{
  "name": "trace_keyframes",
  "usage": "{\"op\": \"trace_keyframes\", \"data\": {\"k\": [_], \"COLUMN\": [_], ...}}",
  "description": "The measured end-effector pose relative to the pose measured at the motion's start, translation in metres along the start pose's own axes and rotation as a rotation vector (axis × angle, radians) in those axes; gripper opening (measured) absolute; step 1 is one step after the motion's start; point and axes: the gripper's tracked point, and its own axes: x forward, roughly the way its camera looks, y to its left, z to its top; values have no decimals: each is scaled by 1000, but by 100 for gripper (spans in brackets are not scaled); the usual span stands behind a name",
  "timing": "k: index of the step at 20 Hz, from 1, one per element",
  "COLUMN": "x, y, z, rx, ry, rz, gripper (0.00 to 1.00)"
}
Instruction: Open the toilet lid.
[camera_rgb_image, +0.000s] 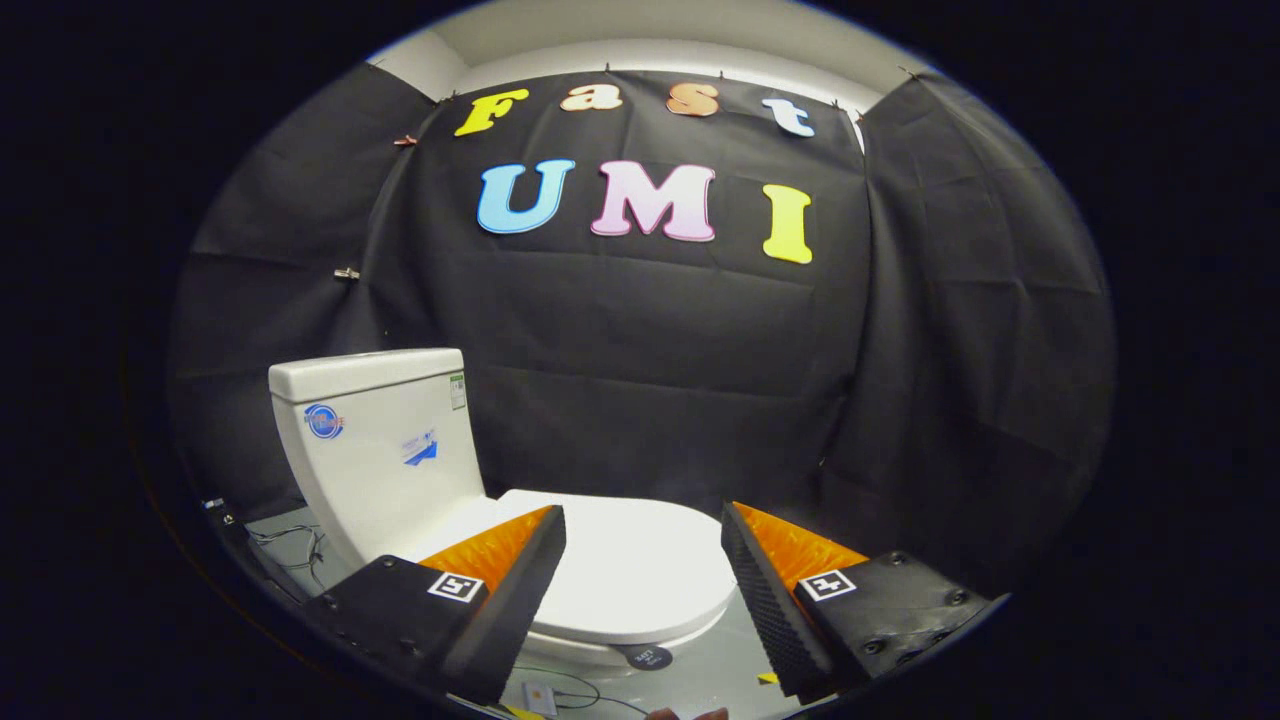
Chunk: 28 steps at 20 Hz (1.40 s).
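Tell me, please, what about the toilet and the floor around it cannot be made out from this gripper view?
- Toilet lid: lies shut, so the bowl is hidden; its near-left edge sits behind one of the open gripper's fingers.
- Tank: stickers too small to read.
- Cables on the floor beside the tank: thin, dim, ends unclear.
- Dark round tag under the lid's front: too small to identify.

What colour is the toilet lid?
White, plain; the toilet lid shows closed in the gripper view, ahead of the open gripper.

Gripper (640, 560) jaws spread wide, empty — the closed toilet lid (640, 560) lies flat between and below them
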Motion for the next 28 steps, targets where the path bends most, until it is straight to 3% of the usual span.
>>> {"op": "trace_keyframes", "data": {"k": [9, 16, 23, 28], "x": [13, 22, 36, 43], "y": [-17, -44, -40, -44], "z": [-92, -167, -207, -224], "rx": [340, 602, 940, 1077], "ry": [270, 468, 599, 650], "rz": [80, 46, 56, 64], "gripper": [99, 99, 99, 97]}}
